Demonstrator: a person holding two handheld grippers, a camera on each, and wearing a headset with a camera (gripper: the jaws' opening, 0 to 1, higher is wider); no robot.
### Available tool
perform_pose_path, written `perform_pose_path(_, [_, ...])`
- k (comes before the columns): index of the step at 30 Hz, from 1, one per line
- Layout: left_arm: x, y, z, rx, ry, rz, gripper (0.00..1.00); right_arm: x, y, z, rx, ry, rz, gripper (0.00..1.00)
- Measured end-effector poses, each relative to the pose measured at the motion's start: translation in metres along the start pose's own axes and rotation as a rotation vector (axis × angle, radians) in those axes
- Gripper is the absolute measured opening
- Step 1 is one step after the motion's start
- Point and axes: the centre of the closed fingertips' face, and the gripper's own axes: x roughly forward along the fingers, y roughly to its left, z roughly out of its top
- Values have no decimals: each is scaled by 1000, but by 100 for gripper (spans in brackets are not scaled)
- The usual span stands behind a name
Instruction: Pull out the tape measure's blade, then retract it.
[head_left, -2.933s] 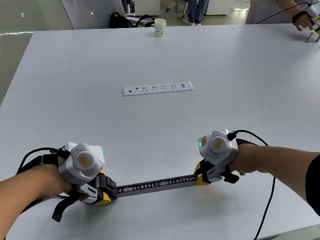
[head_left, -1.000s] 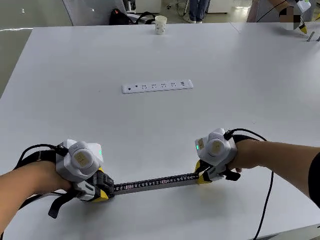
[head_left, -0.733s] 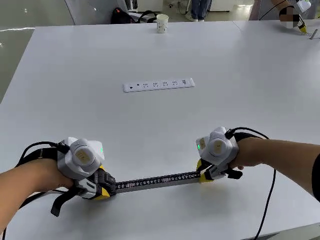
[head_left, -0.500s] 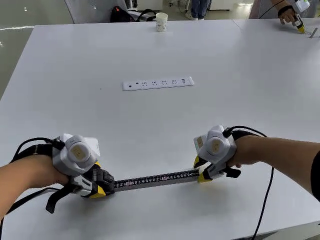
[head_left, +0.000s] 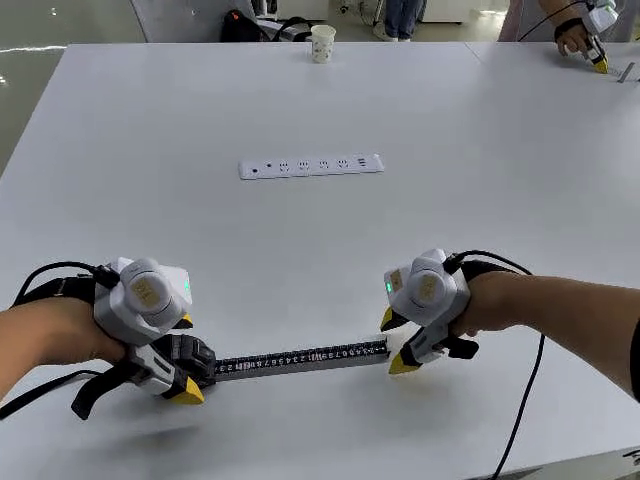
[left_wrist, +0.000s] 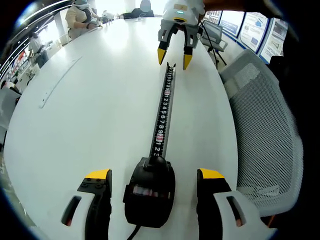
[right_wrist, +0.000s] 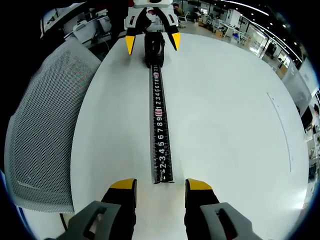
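Right gripper (right_wrist: 161, 186) has spread, releasing the black numbered blade (right_wrist: 160, 125); left gripper (left_wrist: 155, 174) spread around the black plastic case (left_wrist: 150, 195); retraction due.

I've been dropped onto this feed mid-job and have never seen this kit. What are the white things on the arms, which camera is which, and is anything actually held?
There is no robot here. A person holds a hand-held gripper in each hand. The wide picture comes from a headset camera looking down at the white table. Each round picture comes from a camera riding on one gripper. The left hand-held gripper straddles the black tape measure case, with a gap on each side. The blade lies pulled out flat on the table, its end at the mouth of the right hand-held gripper, whose jaws are open. So nothing is gripped. Farther off lie a power strip and a paper cup.
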Motion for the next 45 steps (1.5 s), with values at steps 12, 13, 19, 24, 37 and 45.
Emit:
perform_pose_path(12, [-7, -6, -7, -98, -28, 1, 93, -7, 5, -4, 66, -17, -21, 55])
perform_pose_path(13, [-8, -6, -7, -101, -31, 1, 94, -7, 5, -4, 69, -18, -21, 57])
perform_pose_path(19, [-10, -7, -8, -139, -56, -1, 99, -6, 10, -1, 90, -34, -13, 62])
perform_pose_path(24, [-13, -5, -6, -193, -95, 20, 99, -7, 7, 1, 158, -56, -41, 70])
perform_pose_path(37, [-38, 13, -8, -360, -354, 200, 99, -18, 2, -11, 450, -221, -129, 97])
perform_pose_path(45, [-51, 20, -22, -496, -421, 293, 99, -36, 8, -14, 493, -302, -197, 99])
